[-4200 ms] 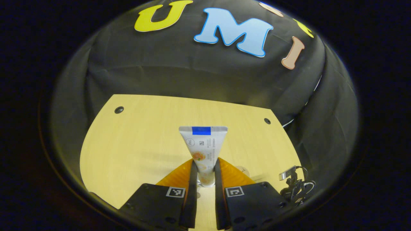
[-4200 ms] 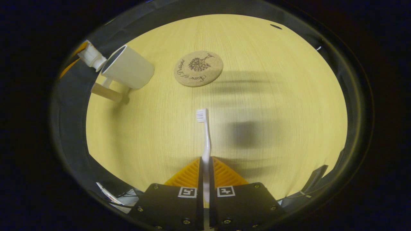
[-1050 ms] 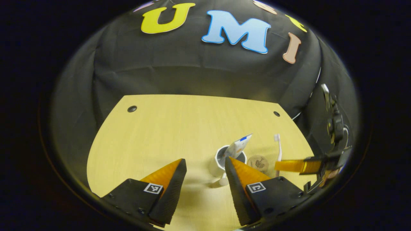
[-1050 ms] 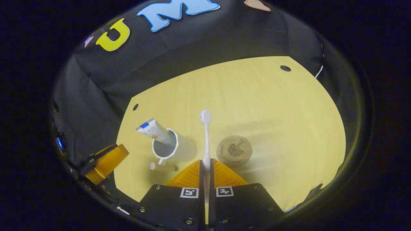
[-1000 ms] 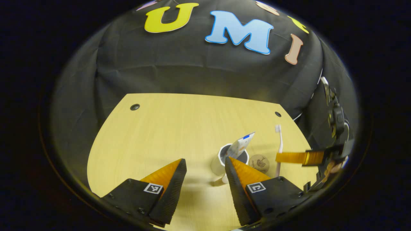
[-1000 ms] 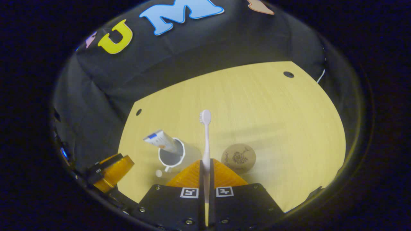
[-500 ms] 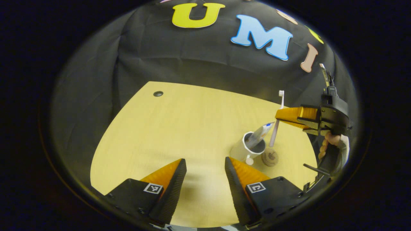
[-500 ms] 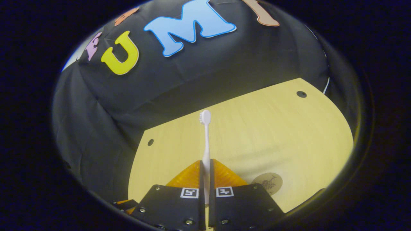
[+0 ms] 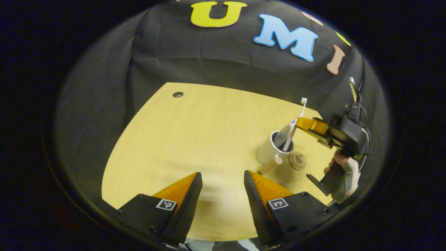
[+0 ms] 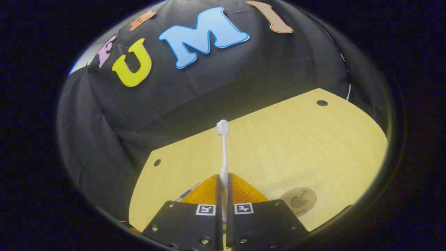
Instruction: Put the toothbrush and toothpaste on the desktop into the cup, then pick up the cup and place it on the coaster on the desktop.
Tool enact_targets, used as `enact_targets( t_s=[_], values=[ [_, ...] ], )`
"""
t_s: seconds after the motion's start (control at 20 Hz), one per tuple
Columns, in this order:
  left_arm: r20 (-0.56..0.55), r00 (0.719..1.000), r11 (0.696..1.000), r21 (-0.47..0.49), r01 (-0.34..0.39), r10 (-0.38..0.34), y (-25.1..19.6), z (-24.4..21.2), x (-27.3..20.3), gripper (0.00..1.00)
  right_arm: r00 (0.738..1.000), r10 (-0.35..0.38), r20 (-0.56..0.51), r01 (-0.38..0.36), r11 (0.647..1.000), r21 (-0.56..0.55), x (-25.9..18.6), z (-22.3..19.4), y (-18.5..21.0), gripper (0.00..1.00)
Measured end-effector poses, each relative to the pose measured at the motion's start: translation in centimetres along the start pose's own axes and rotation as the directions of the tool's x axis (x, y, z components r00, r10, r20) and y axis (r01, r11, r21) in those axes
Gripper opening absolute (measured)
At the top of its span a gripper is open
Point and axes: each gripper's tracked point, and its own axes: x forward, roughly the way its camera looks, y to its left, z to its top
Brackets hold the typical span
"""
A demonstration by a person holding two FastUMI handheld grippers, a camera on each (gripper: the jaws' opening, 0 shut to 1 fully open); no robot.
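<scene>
Both fingers of the right gripper (image 10: pixel 223 188) are pinching the toothbrush (image 10: pixel 223 150); the left gripper view is showing its handle inside the cup (image 9: pixel 270 151), while the left gripper (image 9: pixel 220 190) is gaping wide.

Toothbrush (image 9: pixel 293 126) lower end hidden inside cup (image 9: pixel 267 154)

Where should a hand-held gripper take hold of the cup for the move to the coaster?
Grip the cup by its handle, coming from the near side. The handle juts toward the open left hand-held gripper, while the toothpaste and toothbrush crowd the rim, and the coaster sits close beside it.
</scene>
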Motion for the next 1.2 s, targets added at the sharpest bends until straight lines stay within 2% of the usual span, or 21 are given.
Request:
enact_targets(
  t_s=[0.15, 0.2, 0.3, 0.4, 0.6, 0.9, 1.2],
  values=[
    [-0.002, 0.999, 0.999, 0.023, 0.046, -0.046, -1.9, 0.2, 0.5, 0.79, 1.000, 0.005, 0.021, -0.005, 1.000, 0.001, -0.7, -1.3, 0.0, 0.05],
    [-0.005, 0.998, 0.998, 0.034, 0.057, -0.057, -2.6, 0.3, 0.8, 0.80, 1.000, 0.004, 0.019, -0.004, 1.000, -0.015, -0.8, -1.9, 0.0, 0.11],
    [-0.009, 0.997, 0.995, 0.062, 0.077, -0.077, -3.5, 0.3, 1.1, 0.80, 1.000, 0.010, 0.005, -0.010, 0.999, -0.039, -1.5, -3.0, 0.2, 0.12],
    [-0.017, 0.995, 0.991, 0.090, 0.097, -0.096, -4.3, 0.2, 1.7, 0.80, 1.000, 0.010, -0.002, -0.010, 0.999, -0.049, -2.1, -3.4, 0.3, 0.19],
    [-0.036, 0.988, 0.979, 0.136, 0.151, -0.147, -6.6, 0.4, 2.0, 0.80, 1.000, 0.012, 0.012, -0.012, 0.999, -0.037, -4.0, -2.5, -0.1, 0.19],
    [-0.136, 0.963, 0.939, 0.226, 0.260, -0.233, -11.0, 0.1, 3.9, 0.80, 0.997, -0.067, 0.042, 0.068, 0.998, -0.009, -6.7, -0.4, -4.2, 0.19],
    [-0.281, 0.936, 0.922, 0.262, 0.286, -0.210, -13.2, -1.0, 7.3, 0.80, 0.989, -0.138, 0.045, 0.137, 0.990, 0.039, -9.1, -0.2, -8.8, 0.19]
  ],
)
